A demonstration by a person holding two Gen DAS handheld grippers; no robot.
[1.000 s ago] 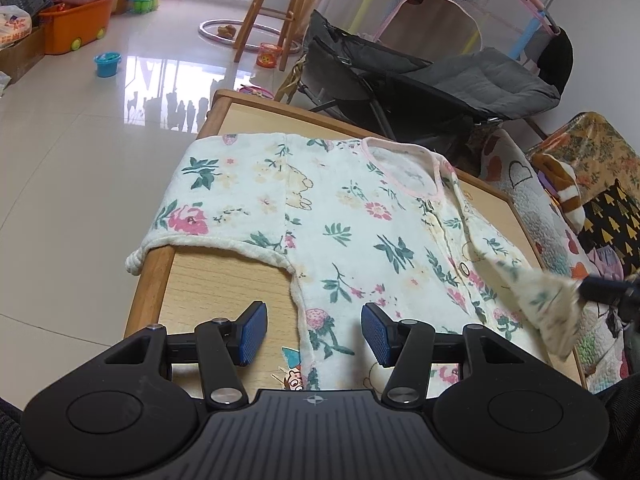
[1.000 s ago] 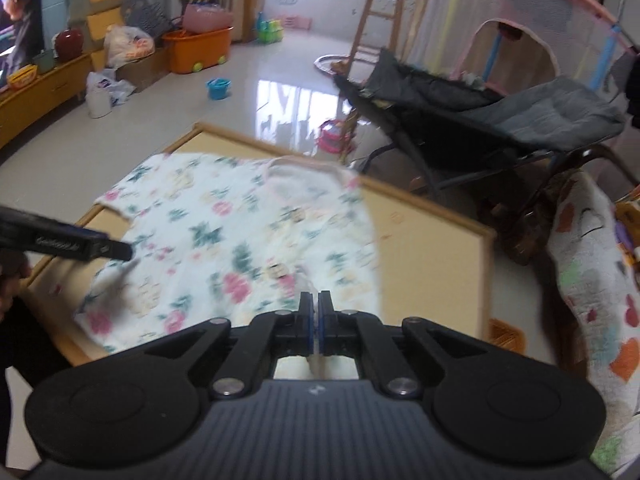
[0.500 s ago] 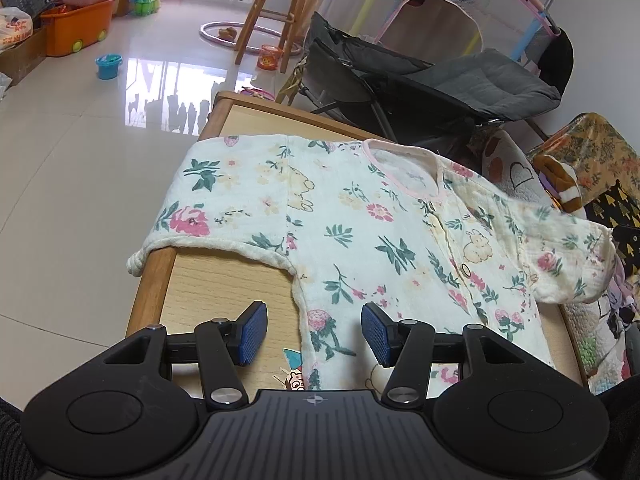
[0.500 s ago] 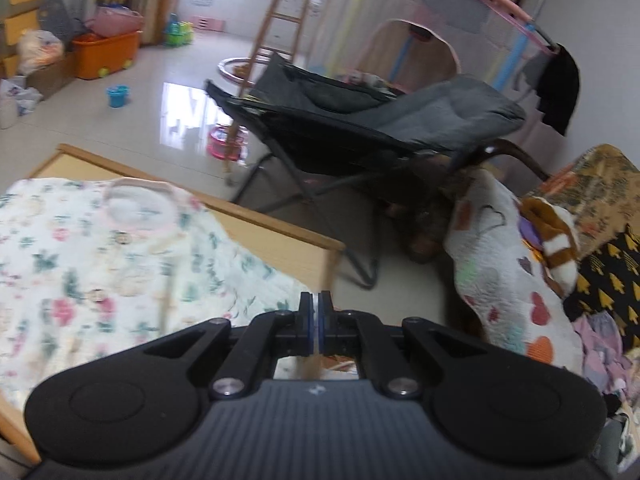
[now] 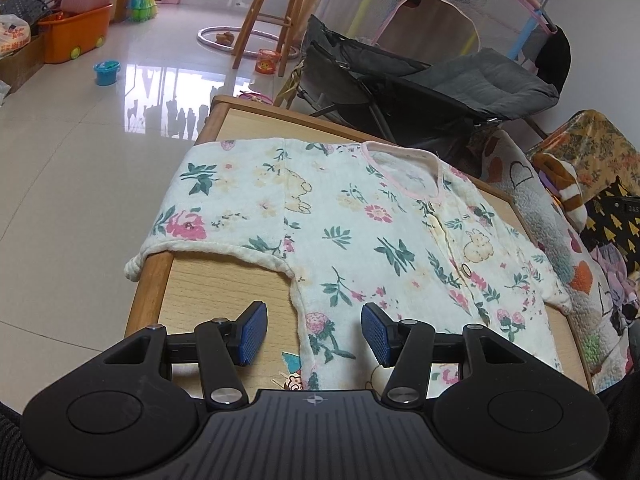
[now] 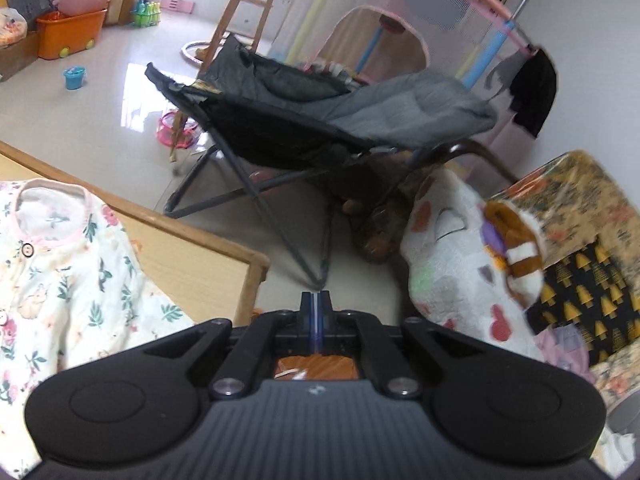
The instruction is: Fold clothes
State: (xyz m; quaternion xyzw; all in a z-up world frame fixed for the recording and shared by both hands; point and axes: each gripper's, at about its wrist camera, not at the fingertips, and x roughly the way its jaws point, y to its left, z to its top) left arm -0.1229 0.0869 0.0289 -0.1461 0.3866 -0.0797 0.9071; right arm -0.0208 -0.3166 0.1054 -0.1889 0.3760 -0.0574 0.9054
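Observation:
A white floral baby garment [image 5: 360, 240] with a pink neckline lies spread flat on the wooden table [image 5: 224, 280], both sleeves out. Its left sleeve hangs over the table's left edge and its right sleeve over the right edge. My left gripper [image 5: 314, 334] hovers open over the garment's near left side seam, with nothing pinched between its blue pads [image 5: 252, 334]. My right gripper [image 6: 316, 308] is shut and empty. It points past the table's right corner toward the floor. In the right wrist view the garment [image 6: 60, 280] lies to the left of it.
A grey folding chair [image 6: 320, 120] stands just beyond the table's far right corner. To the right is a sofa with a heart-patterned blanket [image 6: 452, 248] and a plush toy [image 6: 516, 240]. On the tiled floor sit a wooden stool [image 5: 272, 12], an orange bin [image 5: 76, 36] and a small blue bucket [image 5: 107, 72].
The right sleeve, held up at the right gripper before, now lies spread out over the table's right edge. The right gripper has swung right, off the garment. The left gripper has not moved.

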